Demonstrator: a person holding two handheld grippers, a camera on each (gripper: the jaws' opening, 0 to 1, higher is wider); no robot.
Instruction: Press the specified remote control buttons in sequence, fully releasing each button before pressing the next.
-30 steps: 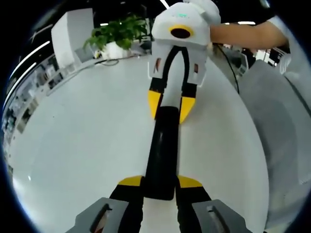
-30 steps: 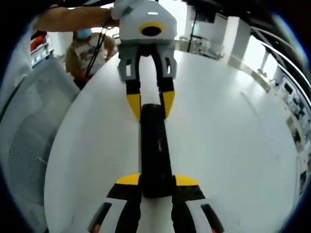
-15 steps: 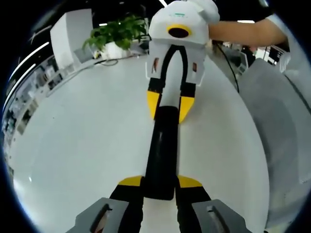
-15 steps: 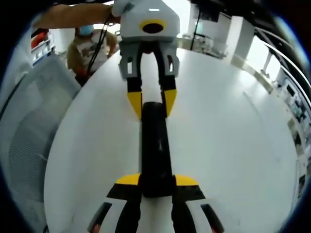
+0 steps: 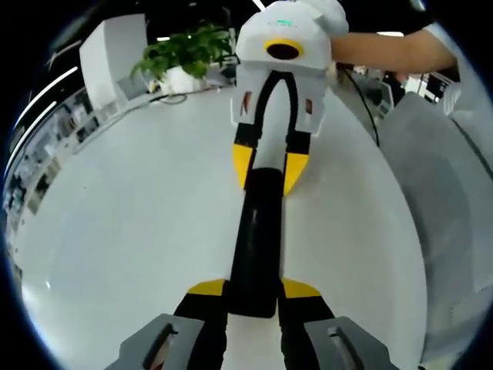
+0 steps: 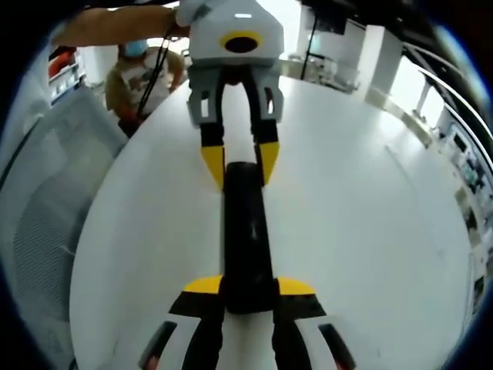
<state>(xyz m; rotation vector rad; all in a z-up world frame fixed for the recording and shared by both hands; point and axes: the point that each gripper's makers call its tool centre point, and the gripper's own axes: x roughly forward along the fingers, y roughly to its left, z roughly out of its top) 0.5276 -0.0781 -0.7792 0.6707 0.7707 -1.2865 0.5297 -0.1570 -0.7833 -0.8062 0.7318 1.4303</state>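
Note:
A long black remote control (image 5: 256,239) lies lengthwise over the white round table (image 5: 115,216). My left gripper (image 5: 254,289) is shut on its near end, one yellow-tipped jaw on each side. In the left gripper view my right gripper (image 5: 269,168) clamps the far end, held by a person's bare arm (image 5: 393,54). The right gripper view mirrors this. There the remote (image 6: 246,231) runs from my right gripper (image 6: 248,287), shut on the near end, to my left gripper (image 6: 239,163) on the far end. The buttons are too dark to make out.
A potted green plant (image 5: 181,58) stands at the table's far edge. A grey mesh chair (image 5: 447,200) sits beside the table, and the same chair (image 6: 38,223) shows in the right gripper view. Behind it is a seated person (image 6: 135,77).
Both views have shifted by only a few pixels. Both grippers keep the same hold on the remote's two ends.

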